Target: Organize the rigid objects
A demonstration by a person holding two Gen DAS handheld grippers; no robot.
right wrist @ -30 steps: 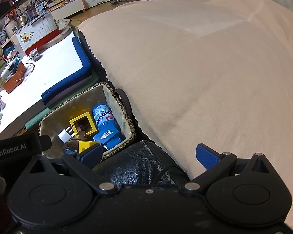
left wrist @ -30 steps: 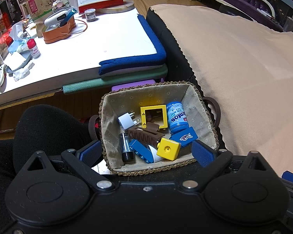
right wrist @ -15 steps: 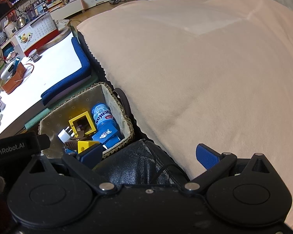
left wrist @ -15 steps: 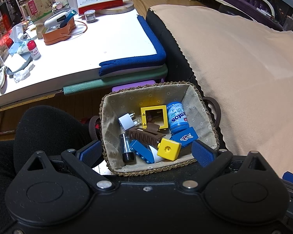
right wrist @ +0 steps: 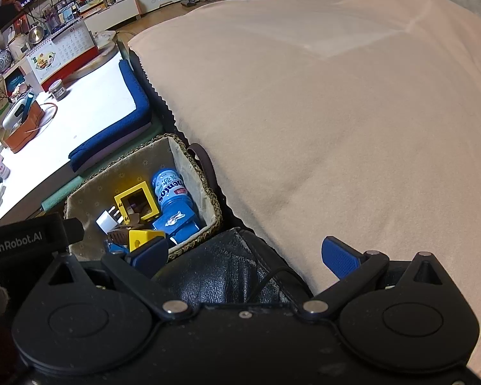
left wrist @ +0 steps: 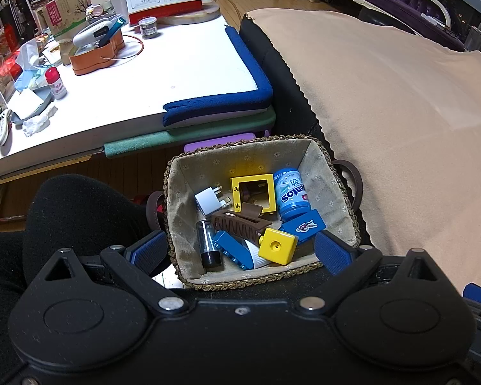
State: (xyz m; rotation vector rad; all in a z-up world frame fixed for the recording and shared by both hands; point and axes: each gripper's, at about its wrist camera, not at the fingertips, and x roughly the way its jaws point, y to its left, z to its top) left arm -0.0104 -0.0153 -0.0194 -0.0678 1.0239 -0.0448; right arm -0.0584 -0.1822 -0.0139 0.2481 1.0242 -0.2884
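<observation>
While both grippers hang above the scene, this is what shows:
Left gripper (left wrist: 240,253): wide open, holds nothing, over the near rim of the basket (left wrist: 266,284).
Right gripper (right wrist: 243,256): wide open, holds nothing, over black leather just beside the basket's right corner.
Basket content: yellow cube (left wrist: 278,246) at the near side, blue block (left wrist: 303,226) touching it, Mentos bottle (left wrist: 292,193) along the right wall, yellow frame (left wrist: 254,192) at the middle, white plug (left wrist: 207,199), brown hair clip (left wrist: 240,224), dark vial (left wrist: 208,240) near the left wall.
Beige blanket (right wrist: 336,112): right of the basket.
</observation>
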